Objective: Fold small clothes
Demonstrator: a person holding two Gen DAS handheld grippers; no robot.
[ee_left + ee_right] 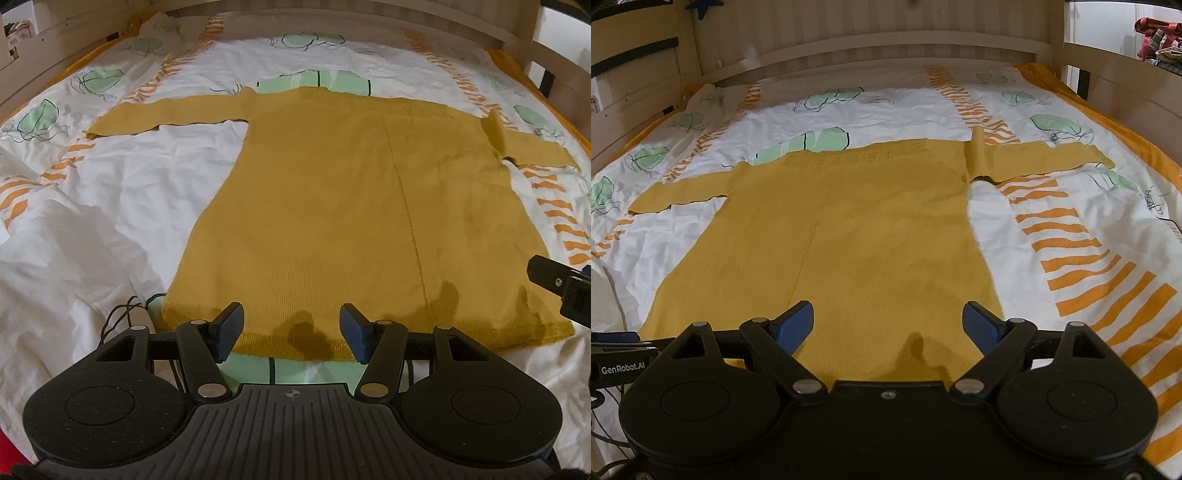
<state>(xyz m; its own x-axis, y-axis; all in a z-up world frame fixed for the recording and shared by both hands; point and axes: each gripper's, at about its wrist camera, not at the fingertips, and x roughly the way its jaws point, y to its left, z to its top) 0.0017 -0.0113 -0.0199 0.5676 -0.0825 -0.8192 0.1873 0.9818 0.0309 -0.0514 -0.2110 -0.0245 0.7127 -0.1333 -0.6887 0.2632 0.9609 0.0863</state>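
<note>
A mustard-yellow knitted sweater (343,206) lies flat on the bed, spread on a white duvet cover (92,229) printed with green leaves and orange stripes. Its hem is toward the grippers at 6 o'clock and its neck points to 12 o'clock. One sleeve (155,118) stretches out to 9 o'clock, the other sleeve (1045,158) to 3 o'clock. The left gripper (291,332) hovers over the hem with its jaws wide apart and nothing between the blue pads. The right gripper (886,328) is also wide open above the hem, more to the 3 o'clock side, and holds nothing. A wooden bed frame (849,48) closes the far end at 12 o'clock.
</note>
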